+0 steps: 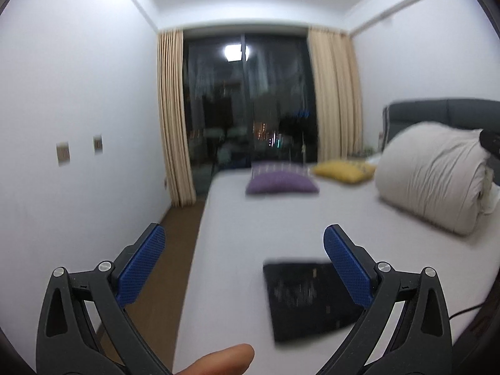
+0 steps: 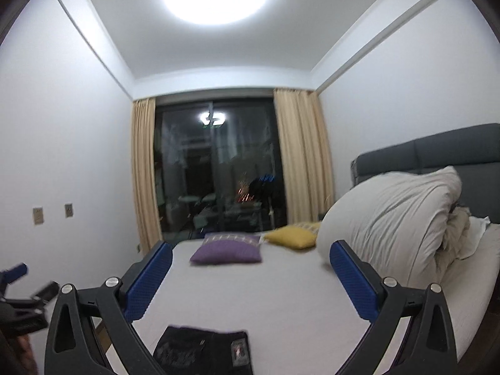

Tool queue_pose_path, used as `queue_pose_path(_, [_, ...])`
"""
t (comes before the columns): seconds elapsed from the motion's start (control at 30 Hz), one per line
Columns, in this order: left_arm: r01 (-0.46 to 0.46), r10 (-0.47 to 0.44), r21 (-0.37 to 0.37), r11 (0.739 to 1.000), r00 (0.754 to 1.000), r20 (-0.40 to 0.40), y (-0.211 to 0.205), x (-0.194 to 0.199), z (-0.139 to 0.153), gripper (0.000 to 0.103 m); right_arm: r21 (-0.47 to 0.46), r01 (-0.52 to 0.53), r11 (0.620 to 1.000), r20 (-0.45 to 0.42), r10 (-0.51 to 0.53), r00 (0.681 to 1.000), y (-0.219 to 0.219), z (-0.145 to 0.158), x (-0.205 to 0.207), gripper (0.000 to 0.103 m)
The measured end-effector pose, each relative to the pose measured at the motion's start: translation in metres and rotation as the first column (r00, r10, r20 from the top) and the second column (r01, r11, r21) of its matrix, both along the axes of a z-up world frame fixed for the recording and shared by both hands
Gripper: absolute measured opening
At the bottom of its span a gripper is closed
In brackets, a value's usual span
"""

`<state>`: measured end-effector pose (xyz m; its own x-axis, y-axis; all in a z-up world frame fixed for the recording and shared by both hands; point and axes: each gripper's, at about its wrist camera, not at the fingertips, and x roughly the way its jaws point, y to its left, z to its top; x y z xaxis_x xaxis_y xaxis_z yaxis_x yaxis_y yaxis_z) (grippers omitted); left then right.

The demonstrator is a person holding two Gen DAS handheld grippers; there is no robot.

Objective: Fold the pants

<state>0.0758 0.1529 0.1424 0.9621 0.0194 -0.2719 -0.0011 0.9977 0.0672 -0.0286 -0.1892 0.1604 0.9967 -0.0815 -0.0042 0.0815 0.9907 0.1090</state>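
Observation:
The black pants (image 1: 309, 298) lie folded into a compact rectangle on the white bed (image 1: 281, 218). In the right wrist view the pants (image 2: 203, 350) show at the bottom edge with a small label on them. My left gripper (image 1: 243, 239) is open and empty, held above and in front of the pants. My right gripper (image 2: 250, 254) is open and empty, raised above the pants and pointing at the window. The left gripper (image 2: 14, 273) also shows at the far left of the right wrist view.
A purple cushion (image 1: 281, 181) and a yellow cushion (image 1: 343, 170) lie at the far end of the bed. A rolled white duvet (image 1: 434, 175) sits against the grey headboard (image 2: 437, 153). Brown floor (image 1: 175, 250) runs along the left wall. A dark cable (image 1: 465, 311) lies at right.

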Motion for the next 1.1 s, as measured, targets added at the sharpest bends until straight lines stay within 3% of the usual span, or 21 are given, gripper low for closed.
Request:
queue_pose_path(0.1, [-0.007, 0.001, -0.043, 0.999, 0.993, -0.120, -0.002, 0.012, -0.028, 0.103, 0.007, -0.023, 1.000, -0.077, 0.023, 0.997, 0.001, -0.017, 0.007, 0.103])
queue_pose_path(0.27, [-0.046, 0.030, -0.041, 0.998, 0.947, -0.319, -0.008, 0.037, -0.083, 0.103, 0.003, -0.031, 1.000, -0.248, 0.031, 0.968, 0.016, -0.055, 0.031, 0.103])
queue_pose_path(0.4, [-0.050, 0.015, -0.074, 0.996, 0.912, -0.410, -0.008, 0.046, -0.118, 0.103, -0.027, 0.026, 0.999, -0.441, -0.036, 0.897, 0.029, -0.097, 0.053, 0.103])
queue_pose_path(0.53, [-0.057, 0.026, -0.055, 0.997, 0.895, -0.445, -0.007, 0.056, -0.140, 0.103, 0.009, 0.023, 1.000, -0.561, -0.014, 0.828, 0.035, -0.129, 0.062, 0.103])
queue_pose_path(0.8, [-0.053, 0.014, -0.065, 0.996, 0.869, -0.495, -0.010, 0.077, -0.173, 0.103, 0.017, -0.001, 1.000, -0.619, 0.011, 0.785, 0.045, -0.150, 0.065, 0.103])
queue_pose_path(1.1, [-0.051, 0.013, -0.059, 0.997, 0.855, -0.519, -0.009, 0.077, -0.178, 0.103, 0.034, -0.006, 0.999, -0.651, 0.027, 0.758, 0.048, -0.160, 0.068, 0.103])
